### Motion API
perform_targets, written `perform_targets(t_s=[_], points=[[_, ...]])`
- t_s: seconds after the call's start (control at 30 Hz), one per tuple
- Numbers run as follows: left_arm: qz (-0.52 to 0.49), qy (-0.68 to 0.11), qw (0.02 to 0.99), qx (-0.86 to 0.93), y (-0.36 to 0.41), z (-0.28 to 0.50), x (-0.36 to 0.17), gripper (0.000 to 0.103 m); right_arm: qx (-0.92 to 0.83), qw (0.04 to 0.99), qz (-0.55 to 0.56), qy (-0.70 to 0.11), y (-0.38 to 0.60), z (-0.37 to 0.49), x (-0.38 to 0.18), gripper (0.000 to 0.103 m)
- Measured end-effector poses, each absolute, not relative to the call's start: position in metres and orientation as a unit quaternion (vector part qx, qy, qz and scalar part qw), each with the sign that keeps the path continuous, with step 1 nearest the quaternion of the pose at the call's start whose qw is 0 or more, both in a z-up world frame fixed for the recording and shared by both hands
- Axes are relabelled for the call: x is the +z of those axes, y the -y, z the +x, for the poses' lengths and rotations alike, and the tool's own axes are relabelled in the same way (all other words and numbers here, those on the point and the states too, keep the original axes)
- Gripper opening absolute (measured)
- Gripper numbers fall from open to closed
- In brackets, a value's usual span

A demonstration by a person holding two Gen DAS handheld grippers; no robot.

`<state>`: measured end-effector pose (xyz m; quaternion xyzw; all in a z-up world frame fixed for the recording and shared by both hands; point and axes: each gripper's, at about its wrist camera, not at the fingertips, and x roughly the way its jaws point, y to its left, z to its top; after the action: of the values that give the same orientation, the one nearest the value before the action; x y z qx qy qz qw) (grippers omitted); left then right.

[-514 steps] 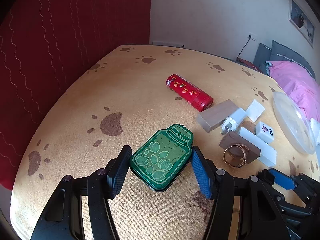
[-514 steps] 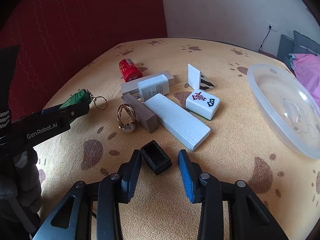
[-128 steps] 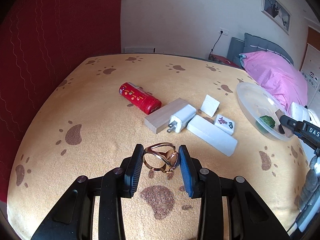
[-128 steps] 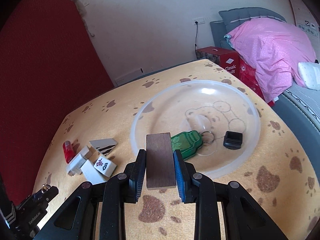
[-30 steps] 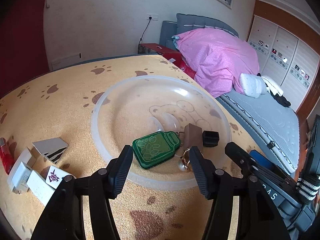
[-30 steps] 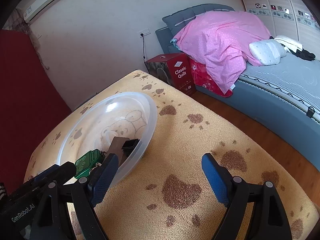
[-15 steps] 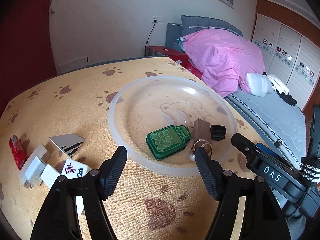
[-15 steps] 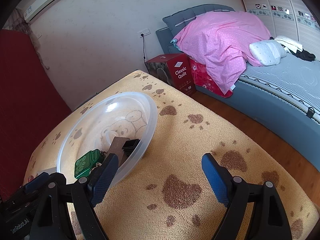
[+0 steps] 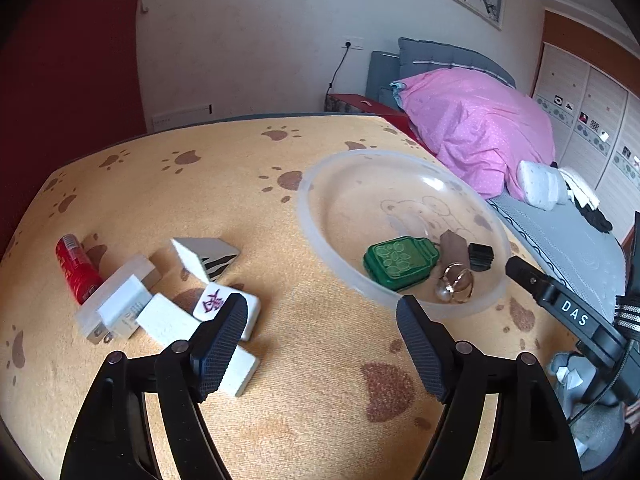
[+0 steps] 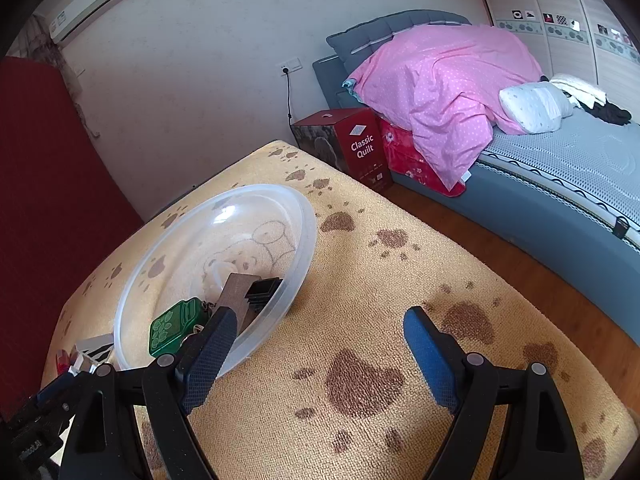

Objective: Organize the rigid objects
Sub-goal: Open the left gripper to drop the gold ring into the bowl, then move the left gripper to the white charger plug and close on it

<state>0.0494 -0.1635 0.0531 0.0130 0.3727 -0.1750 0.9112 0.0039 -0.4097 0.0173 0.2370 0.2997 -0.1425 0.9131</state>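
Gold ring (image 9: 456, 286) is now in the clear bowl (image 9: 320, 236), lying at the near rim beside the green jar-shaped tag (image 9: 398, 264), brown block (image 9: 454, 246) and small black piece (image 9: 480, 256). A second ago the left gripper (image 9: 320, 344) was right over that spot, jaws narrower; it has since pulled back toward the table side. Its jaws are opening, nothing between them, only bare paw-print cloth (image 9: 320, 360).

Right gripper (image 10: 316, 356) unchanged: jaws wide apart, empty, parked over the cloth just beside the bowl.

Read: ring drop is done, four items binned. Left on the table, well apart from the bowl: red tube (image 9: 76, 270), white charger plug (image 9: 120, 312), pale wood block (image 9: 128, 272), white bar (image 9: 176, 328), mahjong tile (image 9: 224, 304), white wedge (image 9: 206, 254). The left gripper now faces that cluster, tile nearest its left finger, so probably the next pick.
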Motion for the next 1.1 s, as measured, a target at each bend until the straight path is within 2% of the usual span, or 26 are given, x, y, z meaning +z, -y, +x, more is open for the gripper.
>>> perform_targets(t_s=[0.47,0.63,1.1], points=[[-0.035,-0.392,0.915,-0.085,0.095,0.06,0.04,0.078,-0.141,0.914,0.236,-0.299,0.41,0.003,0.019,0.091],[-0.056,-0.386,0.92,-0.041,0.072,0.064,0.041,0.084,-0.14,0.917,0.227,-0.296,0.408,0.003,0.023,0.091],[-0.1,-0.388,0.915,0.038,0.048,0.087,0.031,0.088,-0.097,0.948,0.143,-0.267,0.365,-0.007,0.04,0.093]])
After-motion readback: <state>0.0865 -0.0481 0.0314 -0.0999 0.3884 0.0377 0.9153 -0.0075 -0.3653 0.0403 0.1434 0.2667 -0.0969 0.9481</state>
